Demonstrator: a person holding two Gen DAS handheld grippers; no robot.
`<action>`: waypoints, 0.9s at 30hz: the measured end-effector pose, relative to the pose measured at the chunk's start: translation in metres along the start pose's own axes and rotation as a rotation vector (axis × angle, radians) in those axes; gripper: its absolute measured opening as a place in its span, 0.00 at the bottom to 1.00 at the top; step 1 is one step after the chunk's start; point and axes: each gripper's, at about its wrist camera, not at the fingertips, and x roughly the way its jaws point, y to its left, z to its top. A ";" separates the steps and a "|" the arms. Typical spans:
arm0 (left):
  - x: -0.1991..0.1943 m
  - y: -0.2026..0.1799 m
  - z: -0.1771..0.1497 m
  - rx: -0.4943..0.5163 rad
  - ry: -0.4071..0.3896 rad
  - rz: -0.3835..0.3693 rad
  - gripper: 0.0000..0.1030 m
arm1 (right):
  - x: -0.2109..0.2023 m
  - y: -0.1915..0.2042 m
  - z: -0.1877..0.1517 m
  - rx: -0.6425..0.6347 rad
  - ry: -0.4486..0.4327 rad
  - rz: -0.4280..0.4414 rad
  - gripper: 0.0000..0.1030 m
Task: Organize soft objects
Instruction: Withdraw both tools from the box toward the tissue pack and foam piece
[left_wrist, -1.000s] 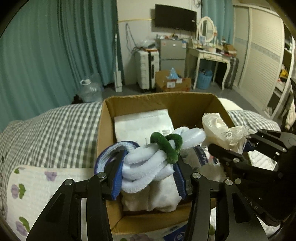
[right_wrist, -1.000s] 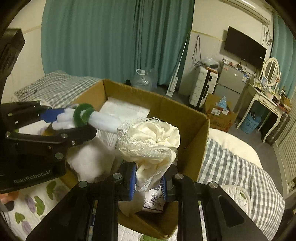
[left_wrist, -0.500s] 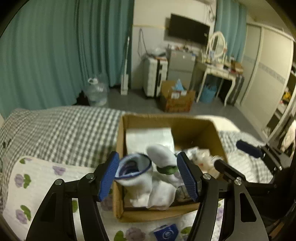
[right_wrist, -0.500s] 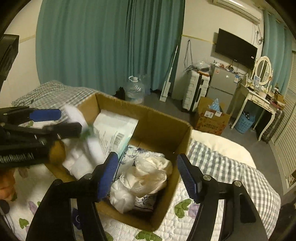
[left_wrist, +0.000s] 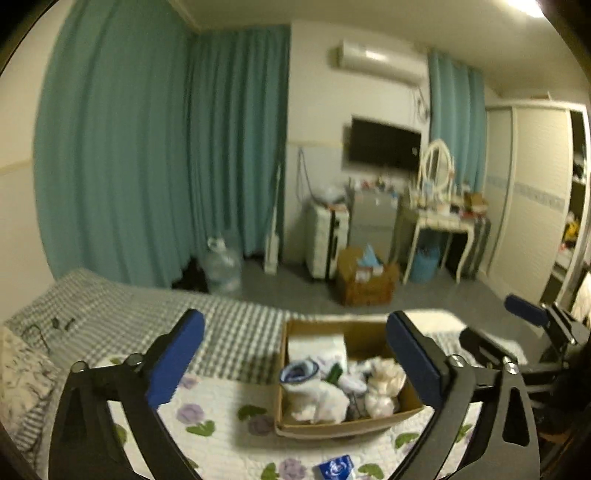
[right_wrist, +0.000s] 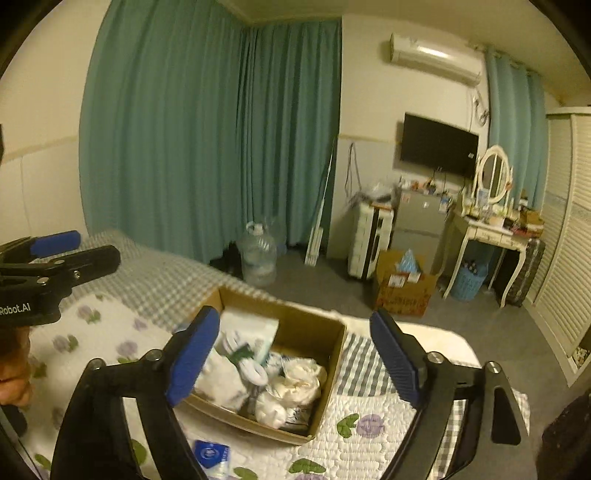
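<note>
A cardboard box (left_wrist: 369, 332) (right_wrist: 332, 343) stands on the bed and holds the soft things. In it lie a white sock bundle with a green band (left_wrist: 334, 373) (right_wrist: 243, 356), a blue-rimmed white sock (left_wrist: 299, 371) and a cream lace cloth (left_wrist: 386, 376) (right_wrist: 299, 380). My left gripper (left_wrist: 293, 354) is open and empty, raised above and behind the box. My right gripper (right_wrist: 295, 354) is open and empty, also raised above the box. The right gripper shows at the right edge of the left wrist view (left_wrist: 528, 306); the left gripper shows at the left edge of the right wrist view (right_wrist: 55, 243).
The box sits on a floral quilt (left_wrist: 221, 424) over a checked bedspread (left_wrist: 147, 306). A small blue packet (left_wrist: 336, 467) (right_wrist: 212, 452) lies in front of the box. Beyond the bed are a water jug (right_wrist: 258, 258), another carton (right_wrist: 402, 288), a dressing table (right_wrist: 491, 229) and teal curtains.
Both grippers opened and let the sock bundle and the lace cloth drop into the box, then pulled up and back, so the box looks smaller and lower.
</note>
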 end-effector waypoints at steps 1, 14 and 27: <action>-0.009 0.003 0.002 -0.007 -0.013 -0.006 1.00 | -0.011 0.003 0.004 0.002 -0.017 -0.002 0.91; -0.103 0.002 0.002 0.041 -0.087 0.051 1.00 | -0.136 0.026 0.020 -0.007 -0.137 -0.046 1.00; -0.130 0.006 -0.033 0.052 -0.054 0.040 1.00 | -0.177 0.044 -0.006 0.003 -0.110 -0.030 1.00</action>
